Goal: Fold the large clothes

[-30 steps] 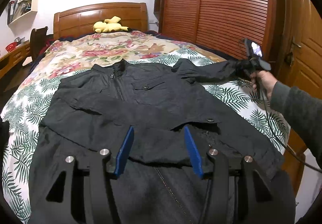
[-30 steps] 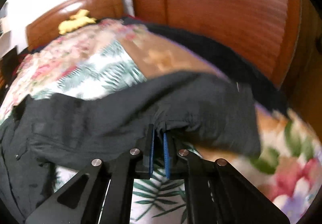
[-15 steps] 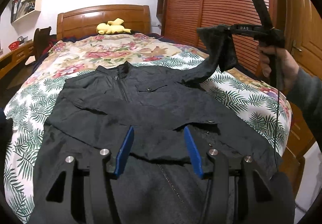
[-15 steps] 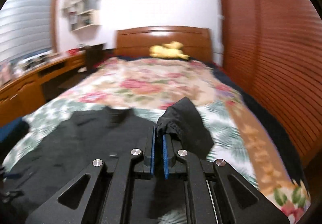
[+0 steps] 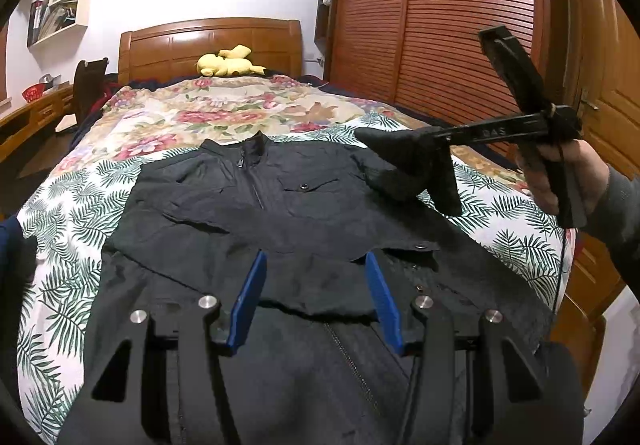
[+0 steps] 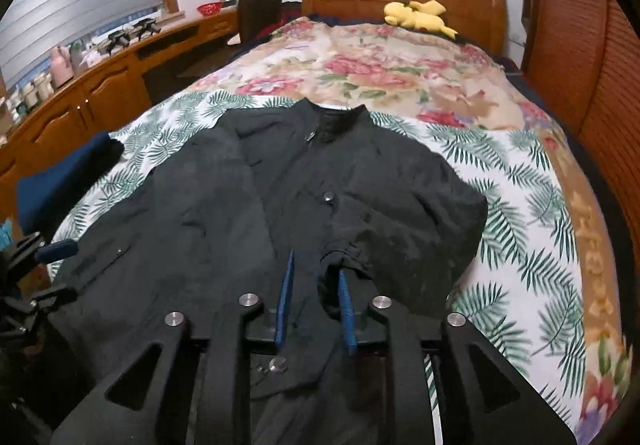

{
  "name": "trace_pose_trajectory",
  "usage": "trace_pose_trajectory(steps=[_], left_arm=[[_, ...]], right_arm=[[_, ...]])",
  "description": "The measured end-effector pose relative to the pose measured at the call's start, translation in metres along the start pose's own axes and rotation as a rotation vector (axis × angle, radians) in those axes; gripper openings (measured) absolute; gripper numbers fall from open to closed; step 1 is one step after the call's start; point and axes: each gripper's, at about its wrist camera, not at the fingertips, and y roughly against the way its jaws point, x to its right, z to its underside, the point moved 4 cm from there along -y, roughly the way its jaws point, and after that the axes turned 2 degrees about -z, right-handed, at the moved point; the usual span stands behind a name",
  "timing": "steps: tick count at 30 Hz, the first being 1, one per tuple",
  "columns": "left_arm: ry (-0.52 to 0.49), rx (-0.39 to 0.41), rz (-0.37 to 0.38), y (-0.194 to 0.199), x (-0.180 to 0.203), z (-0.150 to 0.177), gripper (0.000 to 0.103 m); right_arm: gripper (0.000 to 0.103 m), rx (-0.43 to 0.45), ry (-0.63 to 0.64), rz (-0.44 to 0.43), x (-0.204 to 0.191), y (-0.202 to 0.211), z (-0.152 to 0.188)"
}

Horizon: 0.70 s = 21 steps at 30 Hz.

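the jacket (image 5: 288, 213) lies flat, front up, on the bed (image 5: 76, 213). the right gripper (image 6: 314, 305) has its jaws parted with the sleeve cuff (image 6: 344, 257) slipping off 1 pad. the left gripper (image 5: 316, 301) hovers wide open over the hem. lay the sleeve straight across the chest, smoothing creases. there is free bedspread on both sides; the wardrobe (image 5: 460, 25) crowds the right.
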Motion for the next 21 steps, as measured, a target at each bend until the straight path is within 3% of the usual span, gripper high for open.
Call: trace_pose_trajectory(steps=[2,7,11,17,21], left_arm=[[0.003,0.001,0.001,0.001,0.000,-0.001,0.051],[0.003,0.005,-0.001,0.002,0.000,-0.001,0.051],[0.005,0.003,-0.006,0.001,-0.001,-0.001,0.051],[0.010,0.004,-0.010,0.001,-0.002,-0.001,0.051],[0.005,0.000,-0.013,0.001,-0.002,0.000,0.051]], right_arm=[[0.033,0.001,-0.003,-0.001,-0.005,0.005,0.003],[0.043,-0.017,0.036,0.035,-0.012,0.012,0.011],[0.045,-0.072,0.062,0.050,-0.021,0.005,0.025],[0.046,-0.164,0.004,0.033,-0.032,-0.020,0.078],[0.046,-0.138,0.008,0.051,-0.039,-0.015,0.100]])
